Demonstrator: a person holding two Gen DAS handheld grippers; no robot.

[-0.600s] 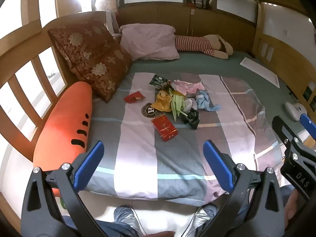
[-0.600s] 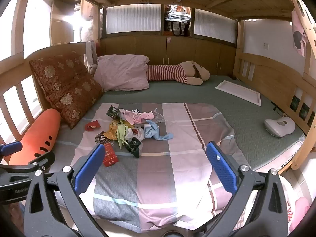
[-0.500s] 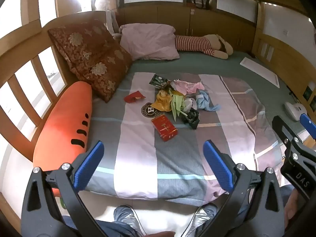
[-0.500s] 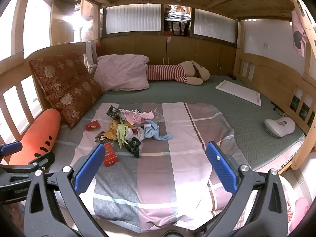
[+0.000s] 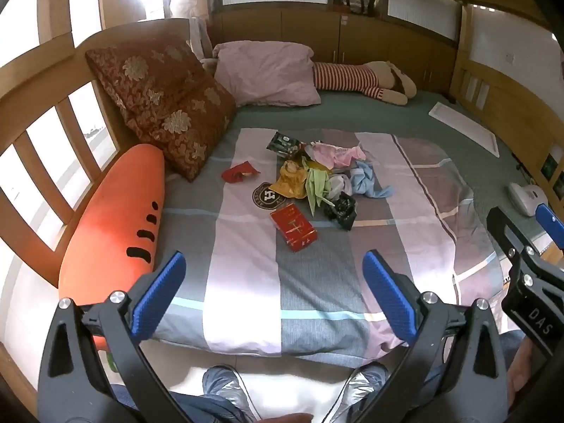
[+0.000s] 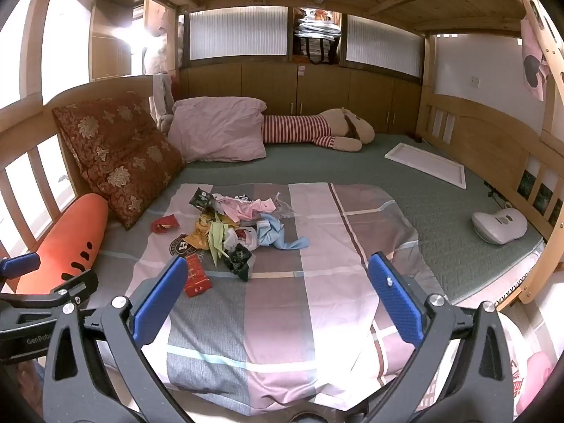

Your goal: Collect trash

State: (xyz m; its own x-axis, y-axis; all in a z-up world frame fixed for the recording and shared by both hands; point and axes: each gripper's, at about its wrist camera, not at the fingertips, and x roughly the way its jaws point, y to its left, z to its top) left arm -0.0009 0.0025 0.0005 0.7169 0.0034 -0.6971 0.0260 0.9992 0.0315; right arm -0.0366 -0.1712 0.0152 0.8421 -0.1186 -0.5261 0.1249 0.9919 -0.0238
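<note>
A pile of trash (image 5: 317, 179) lies mid-bed on a striped blanket (image 5: 246, 282): a red packet (image 5: 293, 226), a black wrapper (image 5: 341, 208), green, yellow, pink and blue scraps, and a red scrap (image 5: 239, 172) apart on the left. The pile also shows in the right wrist view (image 6: 232, 225). My left gripper (image 5: 273, 290) is open and empty, held near the bed's front edge, well short of the pile. My right gripper (image 6: 276, 298) is open and empty, beside it on the right; it also shows at the left view's right edge (image 5: 528, 246).
An orange carrot cushion (image 5: 112, 232) and a brown patterned pillow (image 5: 162, 102) lie along the left rail. A pink pillow (image 5: 268, 70) and striped plush (image 5: 356, 79) sit at the back. A white board (image 6: 426, 164) and a white device (image 6: 498, 227) lie right.
</note>
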